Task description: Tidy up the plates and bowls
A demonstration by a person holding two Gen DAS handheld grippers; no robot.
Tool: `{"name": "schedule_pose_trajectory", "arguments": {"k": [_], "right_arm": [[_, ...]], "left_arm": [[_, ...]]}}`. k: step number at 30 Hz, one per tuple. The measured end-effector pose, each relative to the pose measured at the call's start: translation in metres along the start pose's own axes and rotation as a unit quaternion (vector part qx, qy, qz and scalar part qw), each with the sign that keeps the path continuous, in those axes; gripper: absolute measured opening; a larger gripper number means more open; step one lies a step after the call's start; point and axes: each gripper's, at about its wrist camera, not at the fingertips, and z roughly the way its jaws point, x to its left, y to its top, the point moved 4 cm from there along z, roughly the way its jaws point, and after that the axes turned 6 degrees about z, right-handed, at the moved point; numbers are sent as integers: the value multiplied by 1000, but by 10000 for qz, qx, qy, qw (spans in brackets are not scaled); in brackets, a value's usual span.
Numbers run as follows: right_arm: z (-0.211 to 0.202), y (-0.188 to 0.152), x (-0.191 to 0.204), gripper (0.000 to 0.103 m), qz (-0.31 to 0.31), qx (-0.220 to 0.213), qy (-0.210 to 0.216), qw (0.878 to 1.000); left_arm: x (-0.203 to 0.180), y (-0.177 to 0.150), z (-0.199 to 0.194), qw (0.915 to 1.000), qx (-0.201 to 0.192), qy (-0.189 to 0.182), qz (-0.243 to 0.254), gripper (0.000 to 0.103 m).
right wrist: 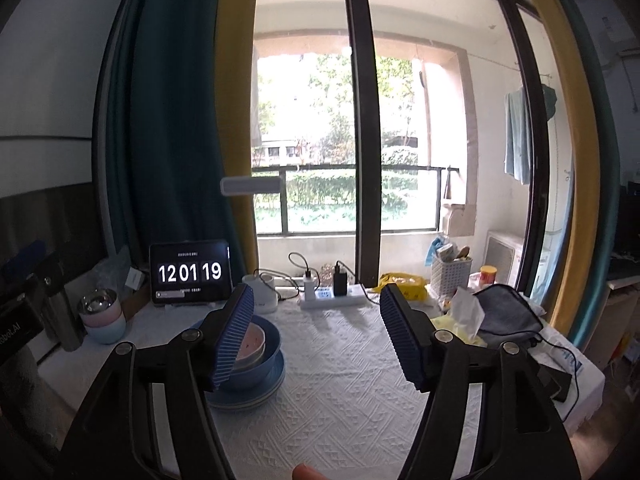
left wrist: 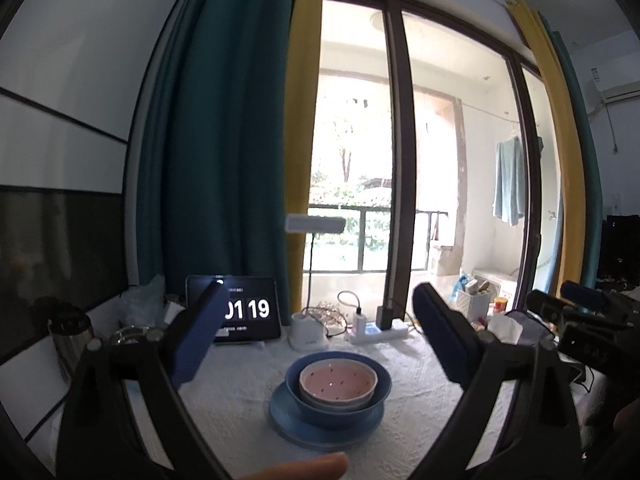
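Sitting at far left on the table point(right wrist: 340, 364): a steel flask point(left wrist: 70, 336), then pastel cups point(right wrist: 103, 318) stacked beside it; standing behind, a clock screen point(right wrist: 190, 272) and a lamp point(left wrist: 308, 332), with a power strip point(right wrist: 332, 300) further right; resting near the middle of the white cloth, the stack: blue plate point(left wrist: 288, 420) at the bottom, blue bowl point(left wrist: 340, 400) on it, pink bowl point(left wrist: 338, 384) nested inside, apparently over another pale bowl; looking tidy already, so probably little left to do; left gripper point(left wrist: 320, 340) hanging released, jaws spread wide either side of the stack and touching nothing; right gripper point(right wrist: 316, 336) likewise slack, nothing between its pads, stack lying just beside its left finger; further right, a basket point(right wrist: 450, 276), tissues point(right wrist: 466, 312) and a grey cloth point(right wrist: 504, 312); judging the crockery glazed, stiff, slippery, breakable and fairly heavy as a stack; best pinching a rim across its wall, or lifting the plate edge from two sides; keeping it level, or risking the bowls sliding.
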Motion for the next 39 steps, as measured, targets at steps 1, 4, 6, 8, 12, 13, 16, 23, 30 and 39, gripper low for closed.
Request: {"name": "schedule_pose_trajectory", "arguments": {"k": [1, 4, 6, 8, 12, 13, 16, 23, 30, 39], "right_arm": [[-2, 1, -1, 70, -2, -37, -6, 10000], [-8, 5, -2, 70, -27, -123, -6, 9999], [-11, 7, -3, 70, -89, -174, -18, 9998], [-14, 9, -4, 71, -109, -200, -58, 9997], [-20, 15, -8, 71, -109, -295, -175, 9994], [-21, 16, -9, 71, -105, -316, -198, 9993], [-27, 21, -10, 71, -111, -400, -271, 9988], [-33, 25, -5, 71, -157, -482, -297, 9983], [-28, 20, -2, 71, -165, -349, -184, 9991], [-26, 19, -5, 71, -111, -293, -189, 9993]], "left_arm": [[0, 1, -2, 10000, -43, -1, 7, 95], [-1, 6, -7, 9999, -147, -31, -14, 95], [-1, 9, -10, 9998, -203, -58, -42, 96], [0, 12, -14, 9996, -283, -52, -50, 96], [1, 18, -20, 9992, -388, -54, -26, 96], [1, 19, -21, 9992, -402, -58, -13, 96], [2, 22, -26, 9989, -455, -65, -3, 96], [3, 22, -29, 9990, -450, -79, -18, 96], [1, 21, -28, 9993, -372, -97, -9, 96], [-1, 21, -27, 9995, -289, -101, 26, 96]]}}
